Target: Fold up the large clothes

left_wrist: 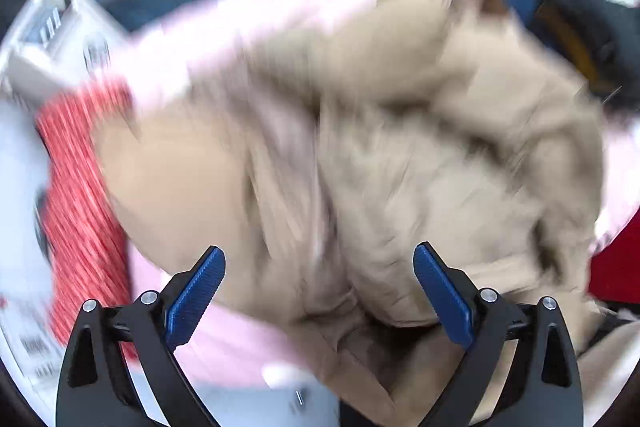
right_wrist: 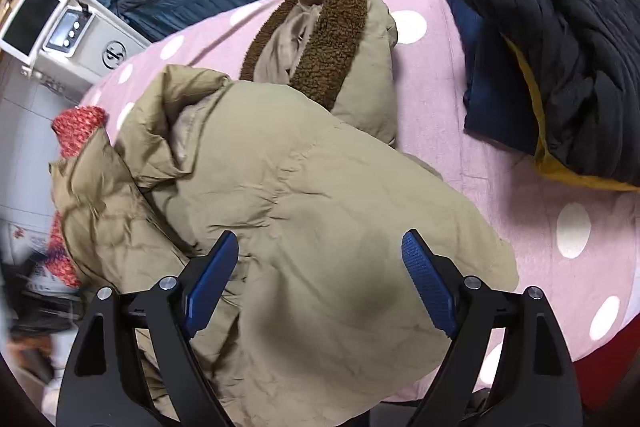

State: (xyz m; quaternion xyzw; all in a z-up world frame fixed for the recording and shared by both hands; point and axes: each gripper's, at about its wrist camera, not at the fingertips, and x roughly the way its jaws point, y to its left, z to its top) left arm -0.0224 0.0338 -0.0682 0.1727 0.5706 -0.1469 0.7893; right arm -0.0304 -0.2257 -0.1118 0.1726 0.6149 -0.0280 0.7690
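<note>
At the far left, beside the bed, stands a white appliance with a small display panel on top. Next to it, at the bed's left edge, a red knitted piece with a coarse, speckled weave pokes out from under the coat; in the left wrist view it is a red blur.

The left gripper points steeply down over the near edge of the coat, its blue ribbed pads spread wide with nothing clamped between them. That whole view is smeared by motion blur.

The tan coat lies in the middle of the bed, a puffy, padded garment of smooth, finely wrinkled fabric. It is bundled, with a sleeve or flap doubled over toward the left. At its far end the hood lies open, edged with thick brown curly fleece, showing a thinner tan lining inside.

The right gripper also points steeply down above the near part of the coat, its jaws wide apart and empty.

The pink bedsheet has large white dots and a soft, matte nap. On its far right sits a stack of clothes: a black quilted jacket over a mustard layer, and a dark navy garment.
</note>
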